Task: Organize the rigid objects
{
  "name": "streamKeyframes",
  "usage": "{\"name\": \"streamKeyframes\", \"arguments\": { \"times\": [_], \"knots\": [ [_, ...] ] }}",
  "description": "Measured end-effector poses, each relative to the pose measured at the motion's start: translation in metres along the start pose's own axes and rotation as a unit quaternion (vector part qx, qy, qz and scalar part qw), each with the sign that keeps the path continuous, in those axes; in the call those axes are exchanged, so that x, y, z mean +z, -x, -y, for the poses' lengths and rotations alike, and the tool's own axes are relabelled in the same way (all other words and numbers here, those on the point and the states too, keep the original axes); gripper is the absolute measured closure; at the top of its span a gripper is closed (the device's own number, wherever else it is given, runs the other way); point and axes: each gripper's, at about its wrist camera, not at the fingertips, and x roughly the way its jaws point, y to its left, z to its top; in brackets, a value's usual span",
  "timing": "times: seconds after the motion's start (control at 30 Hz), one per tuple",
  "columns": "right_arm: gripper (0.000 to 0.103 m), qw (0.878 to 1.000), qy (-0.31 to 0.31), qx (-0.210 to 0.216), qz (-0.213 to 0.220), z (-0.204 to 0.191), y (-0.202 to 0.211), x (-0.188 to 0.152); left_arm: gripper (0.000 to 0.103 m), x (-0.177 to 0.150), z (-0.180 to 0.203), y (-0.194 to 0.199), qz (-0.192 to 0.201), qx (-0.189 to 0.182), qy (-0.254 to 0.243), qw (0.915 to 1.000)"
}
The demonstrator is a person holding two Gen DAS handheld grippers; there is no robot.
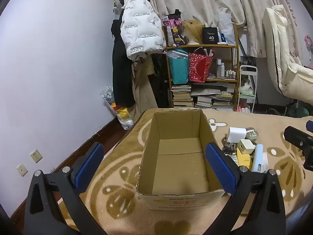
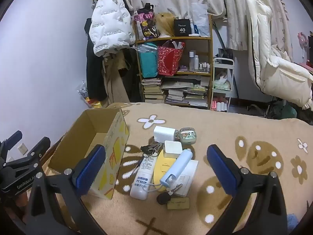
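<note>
An open, empty cardboard box (image 1: 176, 156) stands on the beige blanket; it also shows in the right wrist view (image 2: 115, 146). Right of it lies a pile: a white charger cube (image 2: 164, 133), a small patterned case (image 2: 187, 135), a white square box (image 2: 173, 148), keys (image 2: 151, 149), a white tube (image 2: 143, 176), a yellow flat object (image 2: 163, 166), a light blue cylinder (image 2: 176, 168), and a dark key fob (image 2: 163, 197). My left gripper (image 1: 156, 166) is open over the box. My right gripper (image 2: 156, 171) is open and empty above the pile.
A wooden shelf (image 2: 176, 62) with bags, bottles and stacked books stands beyond the bed. Coats (image 2: 109, 25) hang at the left wall. A white padded chair (image 2: 273, 64) stands at the right. A small wooden tag (image 2: 178, 202) lies near the fob.
</note>
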Motion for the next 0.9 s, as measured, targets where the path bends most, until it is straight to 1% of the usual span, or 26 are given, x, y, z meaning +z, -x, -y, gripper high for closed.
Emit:
{"name": "streamKeyframes", "arguments": {
  "times": [0.07,0.17,0.53,0.57,0.9],
  "knots": [
    [0.0,1.0,-0.004,0.005,0.001,0.0004,-0.0009,0.0,0.001,-0.0002,-0.0009,0.0009,0.01,-0.006,0.007,0.9999],
    [0.0,1.0,-0.004,0.005,-0.002,0.0005,-0.0017,-0.0001,0.001,-0.0003,-0.0001,0.0006,0.005,-0.001,0.004,1.0],
    [0.0,1.0,-0.006,0.005,-0.008,0.0032,-0.0052,0.0013,0.001,-0.0001,0.0001,0.0025,0.003,0.0,0.006,1.0],
    [0.0,1.0,-0.006,0.005,-0.008,0.0024,-0.0061,-0.0037,0.001,-0.0006,-0.0015,0.0016,0.002,0.0,0.007,1.0],
    [0.0,1.0,-0.007,0.006,-0.012,0.0039,-0.0087,-0.0062,0.001,-0.0013,-0.0002,-0.0004,0.0,-0.002,0.008,1.0]
  ]
}}
